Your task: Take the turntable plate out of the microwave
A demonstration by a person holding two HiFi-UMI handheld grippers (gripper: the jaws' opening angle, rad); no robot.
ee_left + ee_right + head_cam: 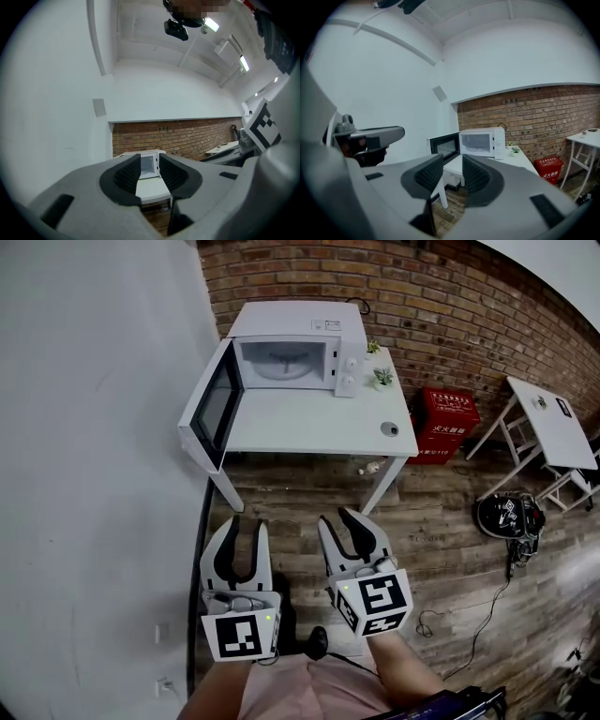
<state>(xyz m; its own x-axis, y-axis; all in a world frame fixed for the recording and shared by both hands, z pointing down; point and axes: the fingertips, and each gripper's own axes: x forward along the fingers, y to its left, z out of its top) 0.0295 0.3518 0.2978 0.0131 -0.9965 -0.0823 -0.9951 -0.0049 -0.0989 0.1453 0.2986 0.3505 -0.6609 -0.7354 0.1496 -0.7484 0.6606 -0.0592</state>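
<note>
Approach step. We hold the left hand-held gripper [247,526] and right hand-held gripper [339,518] open and empty, well short of the worktop [309,423]. The turntable plate [281,367] lies inside the microwave [295,334], whose door [217,409] stands wide. Next we likely reach into the cavity. The potted plants [382,377] stand clear.
</note>
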